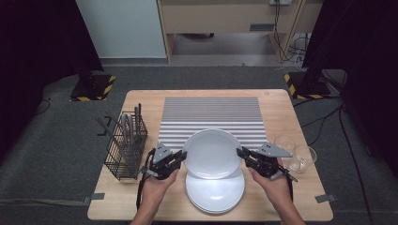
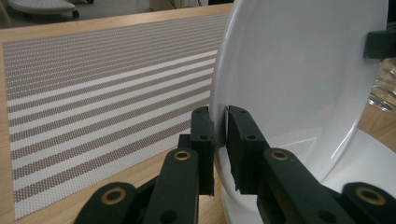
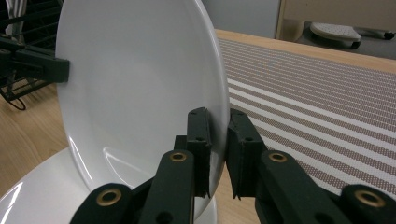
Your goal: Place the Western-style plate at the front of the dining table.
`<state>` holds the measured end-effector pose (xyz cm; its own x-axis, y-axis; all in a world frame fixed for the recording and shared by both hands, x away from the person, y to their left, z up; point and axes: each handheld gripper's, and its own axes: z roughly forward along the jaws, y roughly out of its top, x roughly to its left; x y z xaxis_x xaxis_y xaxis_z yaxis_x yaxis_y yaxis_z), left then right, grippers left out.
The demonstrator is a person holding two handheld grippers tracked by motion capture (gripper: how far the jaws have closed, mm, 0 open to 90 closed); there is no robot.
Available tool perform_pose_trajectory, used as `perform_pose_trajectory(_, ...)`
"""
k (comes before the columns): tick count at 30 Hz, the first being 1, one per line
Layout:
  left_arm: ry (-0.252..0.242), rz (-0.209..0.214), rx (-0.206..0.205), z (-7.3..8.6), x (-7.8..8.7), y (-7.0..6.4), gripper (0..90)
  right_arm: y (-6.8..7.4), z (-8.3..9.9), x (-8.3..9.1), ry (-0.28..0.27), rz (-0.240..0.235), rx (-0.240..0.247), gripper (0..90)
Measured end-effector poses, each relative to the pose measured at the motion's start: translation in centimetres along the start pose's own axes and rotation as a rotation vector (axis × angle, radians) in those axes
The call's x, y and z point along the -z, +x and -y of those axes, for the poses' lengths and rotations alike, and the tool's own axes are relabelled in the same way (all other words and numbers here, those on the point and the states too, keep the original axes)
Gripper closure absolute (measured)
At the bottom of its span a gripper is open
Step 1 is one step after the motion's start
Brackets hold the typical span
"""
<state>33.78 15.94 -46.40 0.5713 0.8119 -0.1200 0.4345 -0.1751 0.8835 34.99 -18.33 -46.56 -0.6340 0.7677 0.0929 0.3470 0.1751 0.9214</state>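
**Both grippers clamped on the top plate, lifted off the stack**

Left gripper [image 1: 177, 158] and right gripper [image 1: 244, 155] are each closed on the rim of the same white plate [image 1: 212, 153], one at either side, so I carry it between them. The plate hangs just above the stack of plates [image 1: 217, 193] that sits nearest me on the desk [image 1: 277, 105], and it overlaps the near edge of the striped mat [image 1: 211, 115] beyond my grippers.

I judge the plate stiff, glazed and slick, fairly heavy for such a thin pinch, and breakable if it drops. The rim is the only sensible hold; two opposite points keep it from swinging, and I would keep both grips level.

From the left gripper view, my jaws bite the rim [image 2: 219, 122] with the mat stretching away to the left of them, and the stack's pale edge [image 2: 369, 163] lies under the plate. The right gripper view gives the mirror picture: jaws astride the rim [image 3: 219, 126], the other gripper's jaw [image 3: 37, 65] on the far edge, and a wire basket [image 3: 18, 88] beyond it.

The high view adds what those two miss: the basket of cutlery [image 1: 126, 145] out past my left gripper and two glasses [image 1: 295, 152] just beyond my right one.
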Motion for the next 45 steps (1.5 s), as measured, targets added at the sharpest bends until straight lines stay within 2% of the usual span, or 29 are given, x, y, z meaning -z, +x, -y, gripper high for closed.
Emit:
perform_pose_trajectory(4,0.002,-0.01,-0.022,-0.2,0.1,-0.1,81.8,0.1,-0.2,0.1,0.0,0.005,0.009,81.8)
perform_pose_trajectory(16,-0.014,-0.007,-0.007,-0.5,-0.4,0.1,81.5,0.0,-0.7,0.1,-0.007,0.029,0.039,82.1)
perform_pose_trajectory(31,-0.023,-0.01,0.007,-1.6,-1.6,1.2,81.1,-0.8,-1.4,-1.0,-0.015,0.041,0.014,82.1)
perform_pose_trajectory(45,-0.02,-0.016,-0.002,-3.3,-2.3,2.0,81.2,-1.9,-2.3,-2.2,-0.02,0.045,-0.009,81.6)
